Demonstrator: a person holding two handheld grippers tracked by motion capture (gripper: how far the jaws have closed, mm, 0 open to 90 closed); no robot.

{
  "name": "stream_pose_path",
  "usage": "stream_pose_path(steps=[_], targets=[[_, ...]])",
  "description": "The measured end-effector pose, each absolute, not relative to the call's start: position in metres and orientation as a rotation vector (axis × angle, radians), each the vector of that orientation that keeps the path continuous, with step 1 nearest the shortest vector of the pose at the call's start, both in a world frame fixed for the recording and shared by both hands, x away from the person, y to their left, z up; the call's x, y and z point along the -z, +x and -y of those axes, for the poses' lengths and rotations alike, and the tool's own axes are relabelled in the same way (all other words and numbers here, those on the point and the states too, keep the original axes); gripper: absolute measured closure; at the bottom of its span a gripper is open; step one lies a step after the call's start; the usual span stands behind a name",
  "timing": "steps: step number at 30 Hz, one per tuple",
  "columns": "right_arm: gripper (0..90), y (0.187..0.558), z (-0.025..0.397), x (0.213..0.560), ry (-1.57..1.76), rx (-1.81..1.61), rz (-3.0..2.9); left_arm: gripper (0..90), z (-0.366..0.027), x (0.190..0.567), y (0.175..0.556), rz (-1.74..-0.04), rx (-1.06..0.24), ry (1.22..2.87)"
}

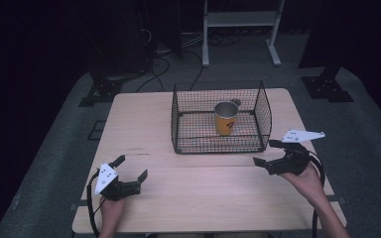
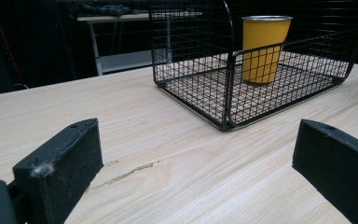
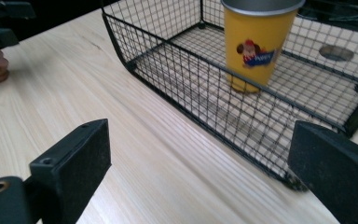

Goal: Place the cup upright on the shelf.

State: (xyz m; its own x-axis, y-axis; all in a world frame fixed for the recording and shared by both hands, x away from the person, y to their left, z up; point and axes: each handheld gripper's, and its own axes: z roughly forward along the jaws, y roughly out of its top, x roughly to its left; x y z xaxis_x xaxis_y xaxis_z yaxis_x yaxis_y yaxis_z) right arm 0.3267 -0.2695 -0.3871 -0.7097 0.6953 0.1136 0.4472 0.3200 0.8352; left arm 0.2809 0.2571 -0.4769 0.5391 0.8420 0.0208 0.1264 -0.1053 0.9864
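Note:
A black wire basket (image 1: 174, 119) stands on the far middle of the wooden table. Inside it a yellow cup (image 1: 225, 119) with a metal rim stands upright, a cartoon print on its side (image 3: 255, 46). My left gripper (image 1: 133, 166) rests low at the near left, open and holding nothing, well short of the basket. My right gripper (image 1: 264, 151) is open just off the basket's near right corner, also holding nothing. The left gripper view looks across bare wood to the basket (image 2: 227, 93) and cup (image 2: 264, 49). In the right gripper view the basket wall (image 3: 168, 74) runs close ahead.
The table (image 1: 144, 124) has bare wood to the left of the basket and in front of it. A small grey disc (image 1: 235, 102) shows behind the cup. A faint scratch (image 1: 134, 151) marks the wood. Beyond the table are a white stand (image 1: 240, 20) and floor cables (image 1: 158, 64).

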Motion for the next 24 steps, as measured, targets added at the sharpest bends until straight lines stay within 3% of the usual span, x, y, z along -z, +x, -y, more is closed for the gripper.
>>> stream_pose_path(steps=[24], targets=[[5.3,0.303,0.306,0.422,1.170,-1.339,-2.254,0.8,-0.256,0.477,0.281,-0.849,-0.750,1.587]])
